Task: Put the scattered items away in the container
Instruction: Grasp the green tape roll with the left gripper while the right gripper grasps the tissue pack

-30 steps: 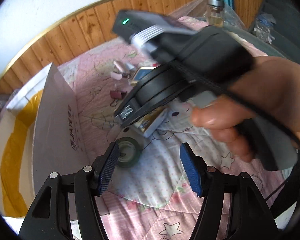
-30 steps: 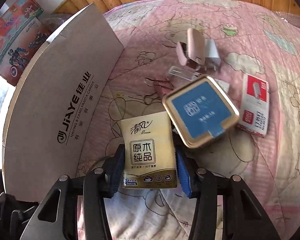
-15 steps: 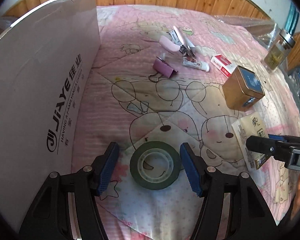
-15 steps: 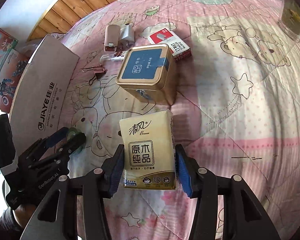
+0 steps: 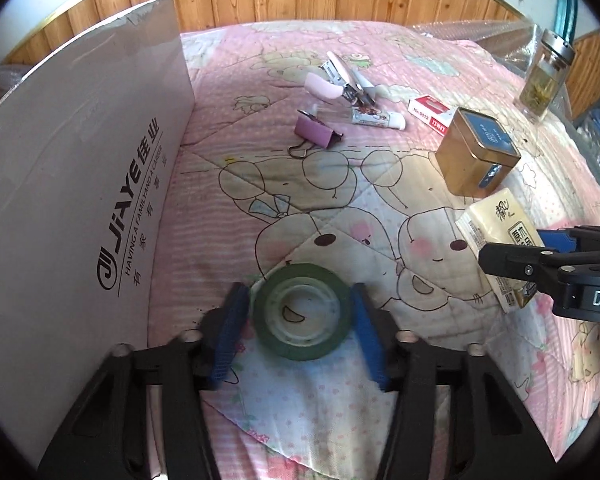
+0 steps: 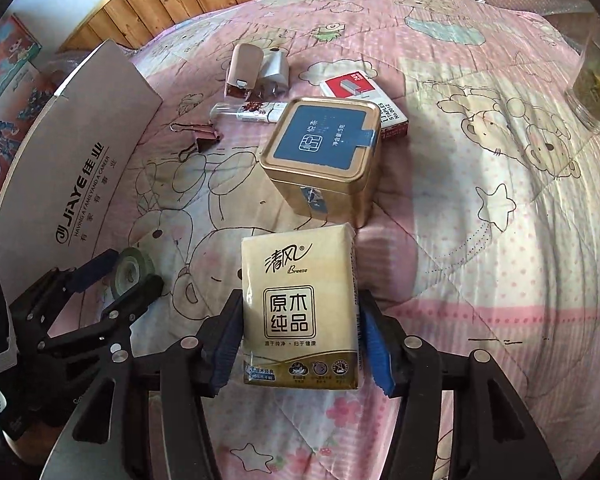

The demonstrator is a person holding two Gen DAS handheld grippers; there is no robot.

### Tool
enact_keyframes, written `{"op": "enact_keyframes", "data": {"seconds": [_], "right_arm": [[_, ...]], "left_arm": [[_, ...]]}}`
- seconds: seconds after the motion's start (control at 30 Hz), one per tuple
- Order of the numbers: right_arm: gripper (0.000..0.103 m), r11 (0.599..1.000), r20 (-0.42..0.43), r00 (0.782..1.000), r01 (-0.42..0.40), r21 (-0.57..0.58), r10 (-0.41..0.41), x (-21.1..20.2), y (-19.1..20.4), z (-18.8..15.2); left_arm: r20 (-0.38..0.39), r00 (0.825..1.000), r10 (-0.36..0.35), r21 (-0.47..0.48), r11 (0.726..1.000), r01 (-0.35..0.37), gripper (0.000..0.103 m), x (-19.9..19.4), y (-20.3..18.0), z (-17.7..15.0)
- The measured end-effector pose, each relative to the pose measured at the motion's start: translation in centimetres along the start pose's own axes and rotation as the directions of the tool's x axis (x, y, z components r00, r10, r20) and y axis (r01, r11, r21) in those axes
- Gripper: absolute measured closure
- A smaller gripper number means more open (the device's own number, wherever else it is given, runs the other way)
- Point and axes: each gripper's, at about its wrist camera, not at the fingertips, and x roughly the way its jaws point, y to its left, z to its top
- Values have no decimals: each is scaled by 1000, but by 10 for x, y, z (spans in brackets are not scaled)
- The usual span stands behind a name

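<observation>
A green tape roll (image 5: 302, 316) lies flat on the pink quilt between the blue pads of my left gripper (image 5: 300, 320). Its jaws are closing, and a thin gap still shows at the left pad. A yellow tissue pack (image 6: 300, 312) rests on the quilt between the pads of my right gripper (image 6: 298, 336). Those jaws are opening, and the right pad stands just off the pack. The cardboard box (image 5: 80, 200), printed JIAYE, stands directly left of the tape. In the right wrist view the left gripper (image 6: 134, 276) straddles the tape roll (image 6: 130, 270).
Behind the tissue pack stands a gold tin with a blue lid (image 6: 324, 152). Further back lie a red staple box (image 6: 364, 96), a glue stick (image 6: 252, 110), a binder clip (image 5: 316, 132) and a pink stapler (image 5: 332, 84). A glass jar (image 5: 546, 76) stands at the far right.
The left jaws have narrowed around the tape roll. The right gripper carried the tissue pack away from the box, set it before the tin, and its pads have eased off.
</observation>
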Motion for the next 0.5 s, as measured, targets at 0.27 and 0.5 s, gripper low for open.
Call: {"op": "enact_keyframes", "data": {"seconds": [0.27, 0.5], "right_arm": [[53, 999, 35, 999, -24, 24, 23, -8, -4, -3], [53, 997, 69, 996, -62, 54, 58, -22, 6, 3]], "left_arm": [[5, 998, -60, -53, 997, 60, 53, -12, 9, 6], [31, 996, -85, -68, 994, 87, 54, -30, 12, 8]]}}
